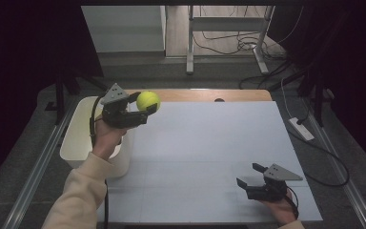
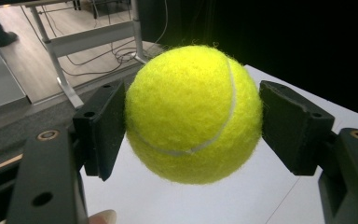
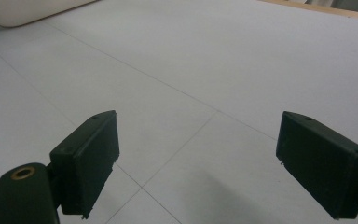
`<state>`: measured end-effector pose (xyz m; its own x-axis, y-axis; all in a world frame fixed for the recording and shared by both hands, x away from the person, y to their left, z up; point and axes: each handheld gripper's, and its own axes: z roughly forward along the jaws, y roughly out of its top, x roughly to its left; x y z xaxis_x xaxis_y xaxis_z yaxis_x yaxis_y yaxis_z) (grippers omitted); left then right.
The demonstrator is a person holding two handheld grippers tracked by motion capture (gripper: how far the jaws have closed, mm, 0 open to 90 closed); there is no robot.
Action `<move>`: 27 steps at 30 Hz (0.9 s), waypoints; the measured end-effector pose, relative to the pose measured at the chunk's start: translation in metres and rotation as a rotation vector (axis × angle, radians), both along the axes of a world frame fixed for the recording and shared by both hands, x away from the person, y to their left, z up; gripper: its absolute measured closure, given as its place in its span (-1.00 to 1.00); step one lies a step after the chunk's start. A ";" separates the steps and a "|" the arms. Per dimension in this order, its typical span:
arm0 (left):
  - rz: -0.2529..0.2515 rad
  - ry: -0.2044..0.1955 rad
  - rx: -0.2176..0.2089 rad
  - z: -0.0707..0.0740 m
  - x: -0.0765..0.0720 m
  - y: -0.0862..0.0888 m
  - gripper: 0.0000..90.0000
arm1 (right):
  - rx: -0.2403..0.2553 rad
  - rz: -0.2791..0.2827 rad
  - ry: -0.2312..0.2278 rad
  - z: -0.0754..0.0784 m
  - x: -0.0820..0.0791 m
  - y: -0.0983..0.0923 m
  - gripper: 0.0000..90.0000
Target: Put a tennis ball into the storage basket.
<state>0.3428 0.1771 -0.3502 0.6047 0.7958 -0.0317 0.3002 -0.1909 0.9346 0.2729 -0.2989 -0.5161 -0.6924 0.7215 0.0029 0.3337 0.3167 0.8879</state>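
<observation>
A yellow-green tennis ball (image 1: 148,100) hangs above the table's far left corner, clamped between the two black pads of my left gripper (image 1: 145,102). In the left gripper view the ball (image 2: 193,113) sits squarely between both pads (image 2: 103,129), which press on its sides. My right gripper (image 1: 251,175) rests low near the table's front right edge, its jaws spread wide with nothing between them; in the right gripper view its fingertips (image 3: 91,161) frame bare white tabletop.
A white bin (image 1: 83,138) stands against the table's left side, under my left forearm. The white table top (image 1: 205,157) has a wooden strip along its far edge. Beyond it are metal desk legs and cables on the floor.
</observation>
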 end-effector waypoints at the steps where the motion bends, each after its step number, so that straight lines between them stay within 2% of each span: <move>1: 0.002 0.001 0.001 0.000 0.000 0.001 -0.39 | 0.000 0.000 0.000 0.000 0.000 0.000 -0.70; 19: 0.067 0.010 -0.003 -0.003 -0.007 0.028 -0.39 | -0.001 -0.002 0.002 0.000 0.001 0.000 -0.70; 27: 0.107 0.020 0.013 -0.003 -0.009 0.043 -0.39 | 0.004 0.000 -0.002 0.000 0.001 0.000 -0.70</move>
